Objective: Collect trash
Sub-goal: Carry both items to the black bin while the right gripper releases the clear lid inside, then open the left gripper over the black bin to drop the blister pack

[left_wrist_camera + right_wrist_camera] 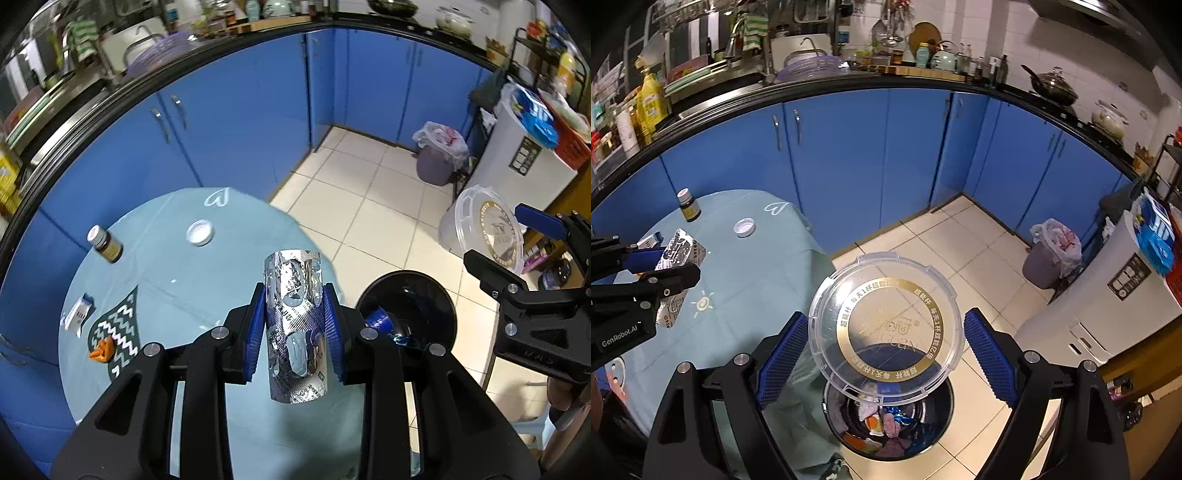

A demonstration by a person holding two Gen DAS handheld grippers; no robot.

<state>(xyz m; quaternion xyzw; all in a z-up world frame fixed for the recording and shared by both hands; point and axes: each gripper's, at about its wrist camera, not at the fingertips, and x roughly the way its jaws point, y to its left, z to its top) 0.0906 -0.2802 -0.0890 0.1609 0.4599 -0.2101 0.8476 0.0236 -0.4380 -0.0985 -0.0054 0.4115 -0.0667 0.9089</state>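
Observation:
My left gripper (295, 325) is shut on a crinkled silver blister pack (293, 288), held upright above the edge of the round table (166, 280). My right gripper (886, 350) holds a clear round plastic lid (886, 325) with a gold ring, its jaws spread wide on the rim. The lid hangs over an open black trash bin (947, 410) on the floor, which has rags and wrappers in it. In the left wrist view the bin (406, 277) sits just right of the blister pack, and the right gripper (493, 236) with the lid (487, 225) is farther right.
On the table lie a small brown bottle (107, 245), a white cap (200, 232), a small white box (77, 314) and orange peel (101, 350). Blue cabinets (240, 122) run behind. A lilac bin with a bag (437, 155) and a white appliance (517, 162) stand on the tiled floor.

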